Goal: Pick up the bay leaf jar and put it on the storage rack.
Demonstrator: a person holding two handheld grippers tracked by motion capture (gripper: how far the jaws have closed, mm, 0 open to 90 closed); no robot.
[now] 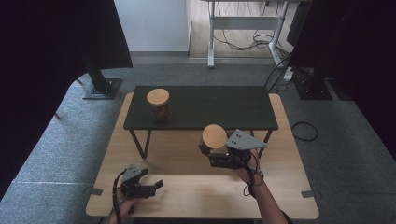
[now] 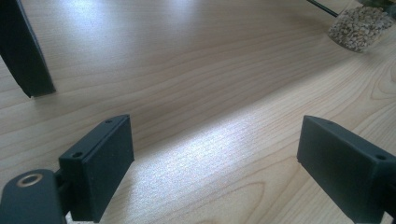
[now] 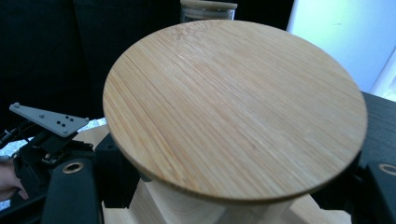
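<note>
My right gripper (image 1: 208, 150) is shut on a glass jar with a round bamboo lid (image 1: 214, 136), held tilted just above the wooden table in front of the black shelf. In the right gripper view the lid (image 3: 233, 107) is close up, and the black jaws of my right gripper (image 3: 229, 189) clamp the jar from both sides below it. A second lidded jar (image 1: 159, 104) stands on the left part of the black shelf (image 1: 224, 107). My left gripper (image 1: 152, 180) rests low at the table's near left, open and holding nothing (image 2: 215, 163). The held jar's grain-filled base (image 2: 359, 25) shows far off.
The wooden table (image 1: 187, 196) carries the low black shelf on thin metal legs (image 1: 145, 142); one leg (image 2: 23, 51) stands near my left gripper. Grey carpet surrounds the table, with a desk frame and cables behind.
</note>
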